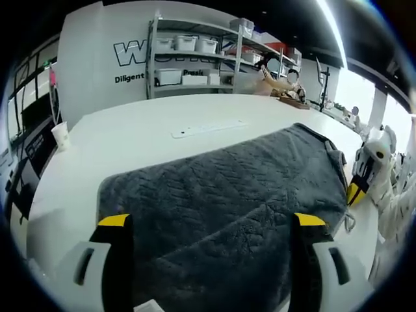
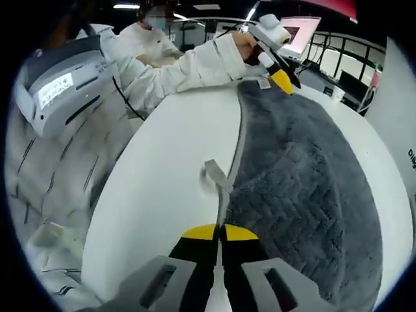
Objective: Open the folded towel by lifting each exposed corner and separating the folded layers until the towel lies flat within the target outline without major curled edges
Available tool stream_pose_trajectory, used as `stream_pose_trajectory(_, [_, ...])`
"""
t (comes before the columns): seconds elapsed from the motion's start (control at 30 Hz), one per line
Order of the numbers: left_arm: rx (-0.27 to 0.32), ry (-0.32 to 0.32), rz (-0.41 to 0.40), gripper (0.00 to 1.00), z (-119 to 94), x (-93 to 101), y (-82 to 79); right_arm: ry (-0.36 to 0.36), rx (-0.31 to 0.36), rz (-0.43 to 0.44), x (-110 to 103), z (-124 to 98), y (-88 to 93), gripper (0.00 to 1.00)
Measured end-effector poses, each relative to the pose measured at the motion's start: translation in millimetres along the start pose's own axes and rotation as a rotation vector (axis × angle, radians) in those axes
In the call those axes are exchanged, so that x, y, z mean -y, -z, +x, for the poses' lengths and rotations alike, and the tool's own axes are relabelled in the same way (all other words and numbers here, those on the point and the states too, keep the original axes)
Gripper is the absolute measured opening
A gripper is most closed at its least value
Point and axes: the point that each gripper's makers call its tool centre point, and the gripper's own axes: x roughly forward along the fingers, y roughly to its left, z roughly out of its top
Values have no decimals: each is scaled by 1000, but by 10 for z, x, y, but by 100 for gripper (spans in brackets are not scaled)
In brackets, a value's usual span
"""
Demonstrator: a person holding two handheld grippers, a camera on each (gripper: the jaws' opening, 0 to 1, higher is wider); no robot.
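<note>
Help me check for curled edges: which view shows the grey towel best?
The left gripper view: the grey towel spreads across the white table with its far and side edges visible. The right gripper view looks along one edge, where the right gripper is closed on the hem near a loop tag.

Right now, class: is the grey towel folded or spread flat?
Mostly spread: the towel lies open across the table. The right tool is shut on its edge. Remaining folds: cannot tell.
</note>
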Motion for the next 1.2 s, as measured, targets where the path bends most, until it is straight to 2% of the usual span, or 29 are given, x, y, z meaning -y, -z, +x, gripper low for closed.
stream_pose_trajectory(0.27, [-4,-2,0,99,17,-12,1,0,3,-26,-64,-5,11,0])
stream_pose_trajectory(0.63, [-9,-1,4,99,26,7,16,-45,23,51,-144,-12,10,0])
stream_pose_trajectory(0.9, [-11,-2,5,99,26,-14,10,-43,25,11,-142,-16,13,0])
stream_pose_trajectory(1.0, [-10,-2,3,99,29,-19,6,-40,28,-106,-156,-18,6,0])
stream_pose_trajectory(1.07, [-12,-1,5,99,31,-21,6,-38,27,-124,-173,-26,12,0])
stream_pose_trajectory(1.13, [-11,-2,6,99,34,-18,6,-45,38,-113,-192,-37,-9,5])
stream_pose_trajectory(1.2, [-12,0,6,99,38,-13,8,-30,60,-108,-163,-59,-47,16])
